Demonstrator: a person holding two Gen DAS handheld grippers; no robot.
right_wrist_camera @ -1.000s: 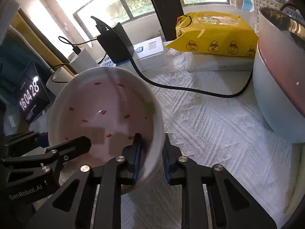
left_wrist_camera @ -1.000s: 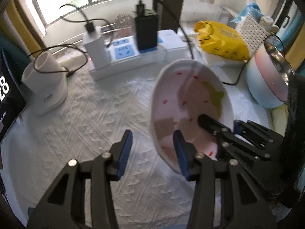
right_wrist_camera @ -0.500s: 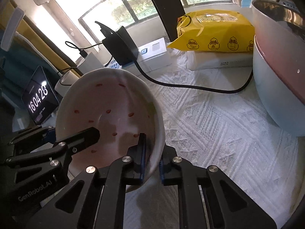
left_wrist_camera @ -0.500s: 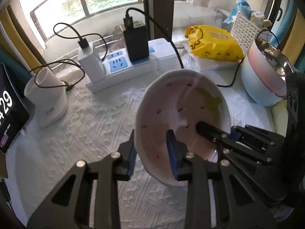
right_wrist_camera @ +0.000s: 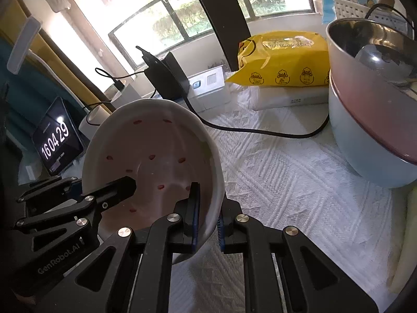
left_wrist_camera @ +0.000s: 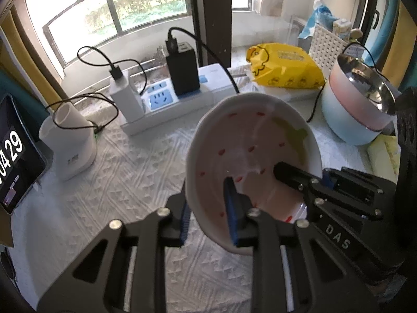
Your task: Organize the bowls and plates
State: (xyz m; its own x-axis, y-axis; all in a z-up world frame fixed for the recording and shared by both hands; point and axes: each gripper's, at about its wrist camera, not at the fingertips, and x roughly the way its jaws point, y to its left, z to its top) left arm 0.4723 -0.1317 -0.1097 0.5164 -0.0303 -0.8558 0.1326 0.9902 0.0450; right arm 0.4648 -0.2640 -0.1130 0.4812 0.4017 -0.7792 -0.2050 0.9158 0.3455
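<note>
A white bowl [left_wrist_camera: 247,151] with a pink inside, red flecks and a green leaf mark is held tilted above the white cloth. In the left wrist view my left gripper [left_wrist_camera: 207,200] straddles its near left rim, one blue pad inside and one outside; its jaws are closing and the pads press the wall. My right gripper [left_wrist_camera: 302,172] clamps the opposite rim. From the right wrist, the same bowl [right_wrist_camera: 156,151] has my right gripper [right_wrist_camera: 208,203] shut on its near right edge, and the left gripper [right_wrist_camera: 103,182] grips the far left side.
A pink and blue pot [left_wrist_camera: 359,109] with a steel inside stands at the right, its black cable [right_wrist_camera: 260,131] lying across the cloth. Behind are a yellow wipes pack [left_wrist_camera: 284,69], a power strip [left_wrist_camera: 166,99] with chargers, a white cup [left_wrist_camera: 69,143] and a tablet clock [right_wrist_camera: 56,142].
My left gripper went from open beside the bowl to straddling its rim with the jaws drawn in. The bowl has tipped a little more upright. The right gripper keeps its hold.
</note>
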